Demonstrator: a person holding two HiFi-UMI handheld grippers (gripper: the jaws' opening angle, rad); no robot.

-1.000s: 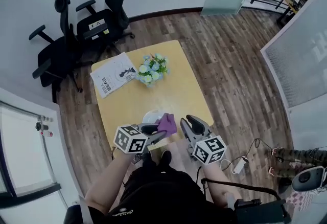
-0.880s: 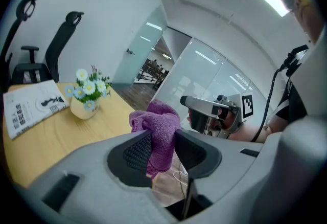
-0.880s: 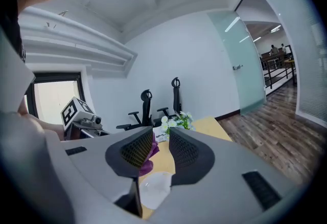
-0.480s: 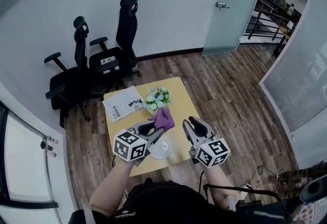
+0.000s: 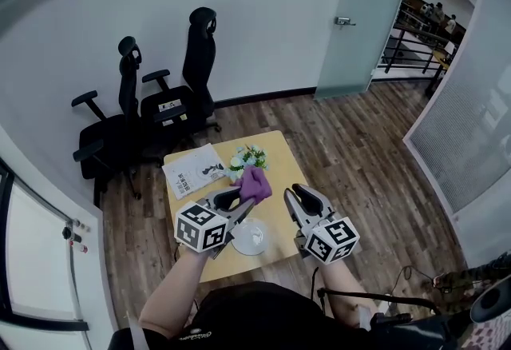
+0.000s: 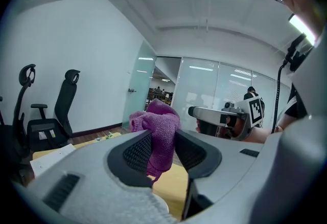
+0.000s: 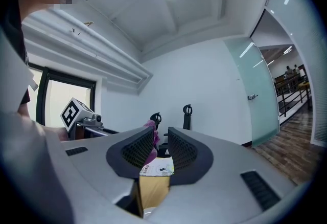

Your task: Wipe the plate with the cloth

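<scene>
Wooden table (image 5: 279, 155) in office room; carries white plate (image 5: 250, 238) near front edge. Left gripper (image 5: 239, 201) held above table, clamped on bunched purple cloth (image 5: 254, 183). Right gripper (image 5: 302, 198) slightly parted, empty. Cloth: likely soft, light; grip mid-bunch. Plate: likely rigid, breakable, slippery; steady at rim.

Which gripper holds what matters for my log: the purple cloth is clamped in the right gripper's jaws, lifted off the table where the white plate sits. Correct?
No: the jaws of the left gripper, not of the right gripper, clamp the purple cloth, as the left gripper view shows. The rest holds: it is lifted off the table where the white plate sits.
</scene>
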